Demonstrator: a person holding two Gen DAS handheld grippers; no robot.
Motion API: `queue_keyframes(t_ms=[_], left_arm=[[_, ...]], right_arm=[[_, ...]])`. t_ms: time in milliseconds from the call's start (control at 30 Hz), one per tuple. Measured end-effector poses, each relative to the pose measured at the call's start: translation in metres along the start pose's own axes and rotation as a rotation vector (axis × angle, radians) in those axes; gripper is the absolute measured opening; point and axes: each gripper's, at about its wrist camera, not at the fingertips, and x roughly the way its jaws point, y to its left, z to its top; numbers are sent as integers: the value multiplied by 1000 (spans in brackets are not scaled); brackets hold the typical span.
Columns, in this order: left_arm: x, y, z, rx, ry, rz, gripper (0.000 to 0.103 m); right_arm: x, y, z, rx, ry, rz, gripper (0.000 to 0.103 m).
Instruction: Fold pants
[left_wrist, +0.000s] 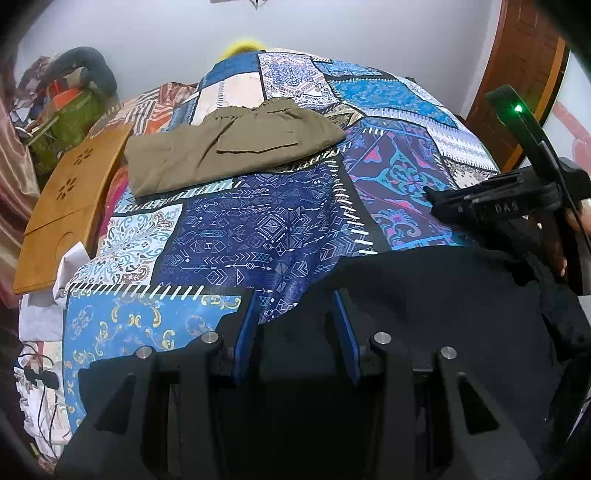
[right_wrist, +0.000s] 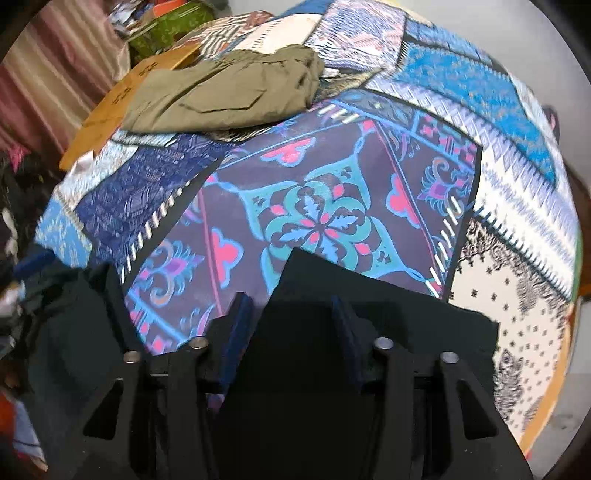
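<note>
Nearest the lens, black pants (left_wrist: 443, 314) lie at the near edge of the bed (left_wrist: 258, 229), running between the spread fingers of the left hand-held gripper (left_wrist: 295, 332) — jaws apart, clamping nothing. The right hand-held gripper (right_wrist: 291, 332) is likewise parted, with a corner of the black cloth (right_wrist: 369, 314) between its blue pads (right_wrist: 240, 325). Olive pants (left_wrist: 229, 144) sit folded at the far side, beside a wooden tray (left_wrist: 70, 206). The black pair looks to be at the pick-up step; next, both grippers should probably close on an edge and spread it flat.
</note>
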Motion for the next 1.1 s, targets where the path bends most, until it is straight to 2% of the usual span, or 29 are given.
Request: queue_keyframes(t_ms=[33,133,300,467,600,700,767,867,1000,1067,1100], left_arm=[[0,0,0,0,0,-1,41],[-2,0,0,4,-3,1,41],[-18,-6,2,12,-30,-2,41],[-40,-20,2,39,-60,-8,41],[-53,-35,2,47,-70,-33,42],[-61,-51,0,66,-76,-53,44],[-65,-64,0,84,-80,-65,50],[-70,-84,-2,123,-96,-62,51],[-68,-100,-1,133,-98,-59,52],[-65,-101,1,126,-93,-59,52],[-62,-101,3,122,-89,-59,52]], right_arm=[[1,-2,0,2,-2,6,20],[-2,-4,-2,1,-14,16,9],[-29,-5,-16,-13,-95,-27,7],[-98,-21,-43,36,-236,-43,4],[-158,-38,-78,90,-342,-73,3],[-188,-52,-103,130,-394,-91,3],[-203,-61,-126,147,-399,-94,3],[-200,-62,-137,158,-369,-135,4],[-183,-62,-135,143,-318,-128,5],[-173,-58,-128,125,-304,-105,9],[-166,-54,-122,113,-300,-89,15]])
